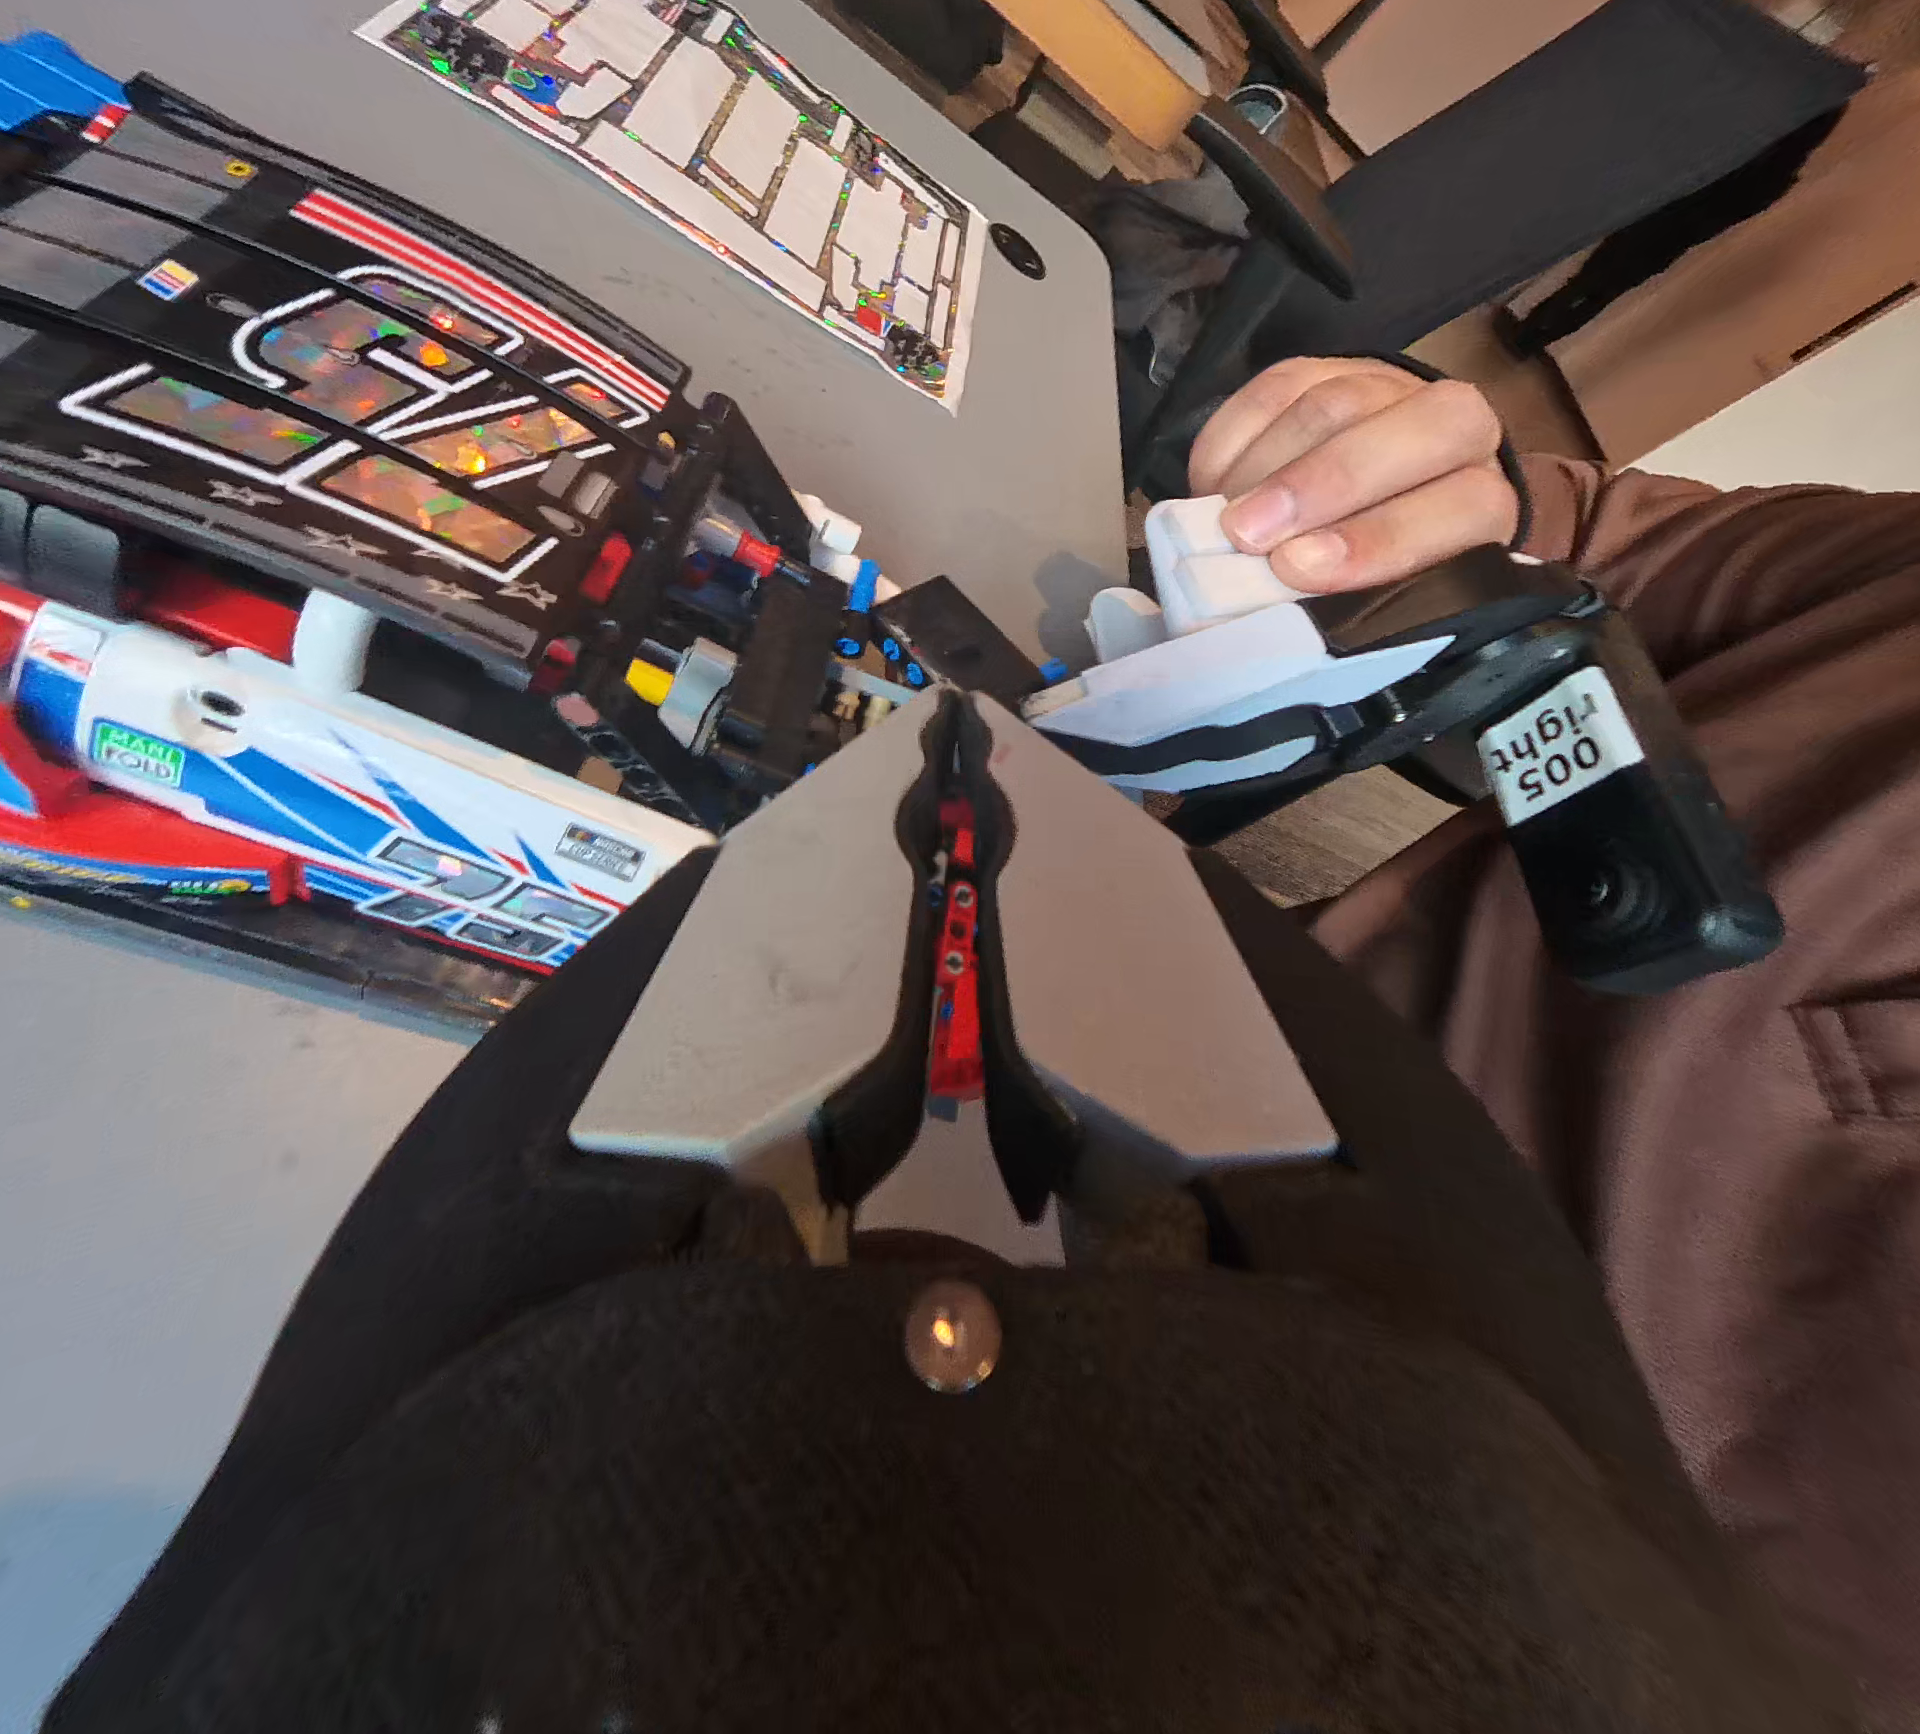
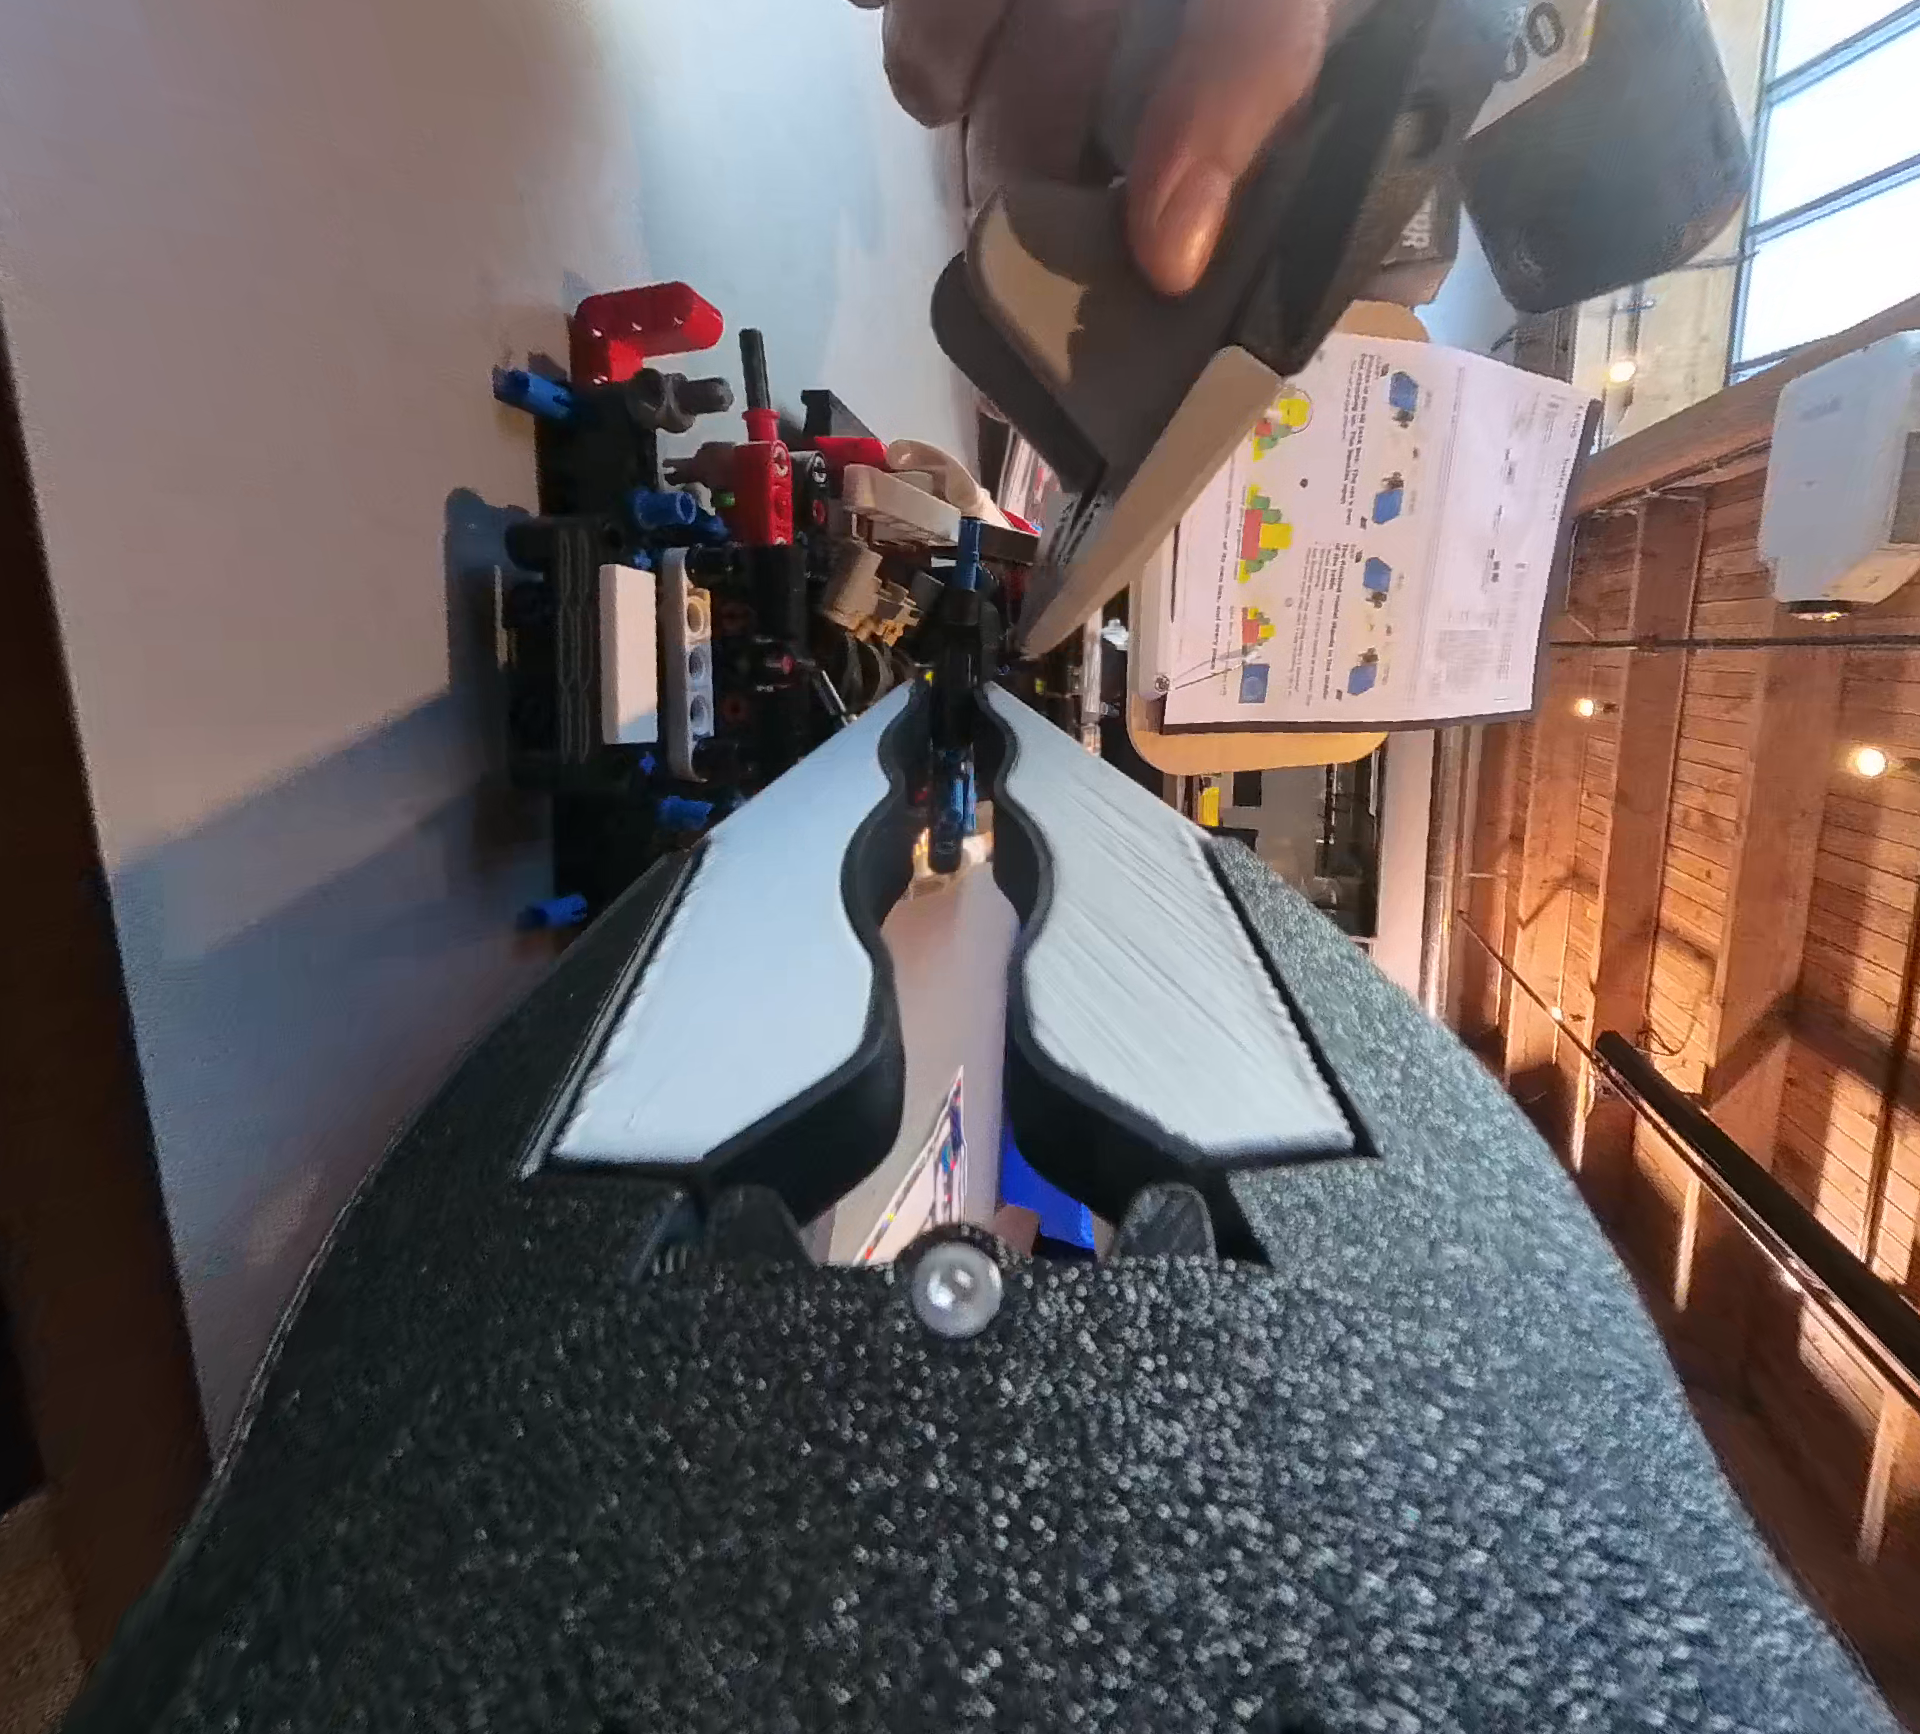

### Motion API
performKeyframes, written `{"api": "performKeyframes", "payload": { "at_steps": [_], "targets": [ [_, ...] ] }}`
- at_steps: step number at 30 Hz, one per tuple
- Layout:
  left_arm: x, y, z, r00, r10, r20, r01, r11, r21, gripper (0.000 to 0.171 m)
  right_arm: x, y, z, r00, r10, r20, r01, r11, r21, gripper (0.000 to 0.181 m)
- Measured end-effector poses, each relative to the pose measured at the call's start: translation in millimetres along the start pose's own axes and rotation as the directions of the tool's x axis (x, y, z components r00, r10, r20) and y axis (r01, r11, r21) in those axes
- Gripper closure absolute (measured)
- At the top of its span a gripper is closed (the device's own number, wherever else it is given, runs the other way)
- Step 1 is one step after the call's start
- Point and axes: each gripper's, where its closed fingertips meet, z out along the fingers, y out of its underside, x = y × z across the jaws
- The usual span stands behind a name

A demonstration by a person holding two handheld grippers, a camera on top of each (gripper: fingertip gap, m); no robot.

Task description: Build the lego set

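Note:
The lego car (image 1: pixel 312 458) lies on the grey table (image 1: pixel 883 396), with a black roof, holographic numbers and a white, blue and red side. Its open rear end of black beams and blue pins (image 2: pixel 665 593) faces both grippers. My right gripper (image 2: pixel 951 697) is shut on a black piece with blue pins (image 2: pixel 961 614) at that rear end. The piece also shows in the left wrist view (image 1: pixel 951 635). My left gripper (image 1: pixel 951 713) is shut, its tips right beside that piece and the right gripper's tip (image 1: pixel 1049 699). A red beam (image 1: pixel 956 957) shows through the slot behind the left tips.
A sticker sheet (image 1: pixel 707 136) lies on the table behind the car. A person's hand (image 1: pixel 1351 479) holds the right gripper at the table's edge. A black chair (image 1: pixel 1558 157) stands beyond. An instruction sheet on a clipboard (image 2: pixel 1371 541) is behind the left gripper (image 2: pixel 1122 521). Both grippers' tips are close together, under 4 cm apart.

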Motion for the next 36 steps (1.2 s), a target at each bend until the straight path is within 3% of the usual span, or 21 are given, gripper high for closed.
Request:
{"api": "performKeyframes", "payload": {
  "at_steps": [2, 5, 7, 12, 15, 17, 19, 21, 24, 27, 29, 31, 34, 36],
  "targets": [
    [-2, 7, 0, 1.0, 0.002, 0.015, -0.002, 1.0, -0.021, 0.171, -2, 0, 1, 1.0, -0.02, 0.011, 0.02, 1.0, 0.001, 0.174],
    [-2, 11, -4, 0.999, 0.021, 0.033, -0.02, 0.999, -0.033, 0.171, 10, -8, -5, 0.994, -0.08, -0.072, 0.082, 0.996, 0.036, 0.173],
    [9, 12, -8, 0.998, -0.042, -0.055, 0.04, 0.999, -0.033, 0.171, 19, -21, -15, 0.984, -0.113, -0.137, 0.127, 0.986, 0.104, 0.173],
    [34, 6, -15, 0.927, -0.22, -0.302, 0.216, 0.975, -0.046, 0.146, 18, -33, -21, 0.97, -0.168, -0.174, 0.197, 0.965, 0.172, 0.174],
    [35, 9, -9, 0.923, -0.219, -0.315, 0.209, 0.976, -0.067, 0.144, 20, -37, -24, 0.968, -0.163, -0.189, 0.2, 0.961, 0.192, 0.174],
    [45, 7, -8, 0.893, -0.237, -0.383, 0.225, 0.971, -0.076, 0.148, 21, -40, -26, 0.97, -0.154, -0.19, 0.193, 0.959, 0.206, 0.174],
    [43, 5, -5, 0.901, -0.216, -0.376, 0.209, 0.976, -0.061, 0.16, 22, -40, -28, 0.972, -0.132, -0.194, 0.175, 0.958, 0.227, 0.174],
    [40, 0, -3, 0.91, -0.2, -0.362, 0.203, 0.979, -0.032, 0.163, 20, -37, -26, 0.987, -0.056, -0.152, 0.093, 0.964, 0.249, 0.174],
    [20, -11, -4, 0.953, -0.166, -0.252, 0.187, 0.98, 0.061, 0.167, 15, -32, -26, 0.974, 0.223, 0.047, -0.226, 0.914, 0.336, 0.172],
    [-1, -14, -7, 0.983, -0.149, -0.105, 0.164, 0.974, 0.155, 0.167, 31, -6, -20, 0.829, 0.53, 0.178, -0.559, 0.784, 0.271, 0.162],
    [-2, -13, -6, 0.984, -0.16, -0.075, 0.172, 0.966, 0.195, 0.167, 36, 9, -13, 0.7, 0.669, 0.249, -0.713, 0.678, 0.182, 0.133],
    [1, -11, -3, 0.984, -0.167, -0.063, 0.178, 0.956, 0.233, 0.167, 33, 14, -6, 0.641, 0.712, 0.285, -0.76, 0.64, 0.111, 0.122],
    [7, -8, 2, 0.981, -0.175, -0.08, 0.19, 0.949, 0.252, 0.166, 26, 10, 1, 0.708, 0.65, 0.276, -0.693, 0.714, 0.094, 0.123],
    [4, -3, 5, 0.985, -0.165, -0.054, 0.173, 0.953, 0.249, 0.166, 22, 8, 5, 0.76, 0.593, 0.268, -0.633, 0.769, 0.093, 0.143]
  ]
}}
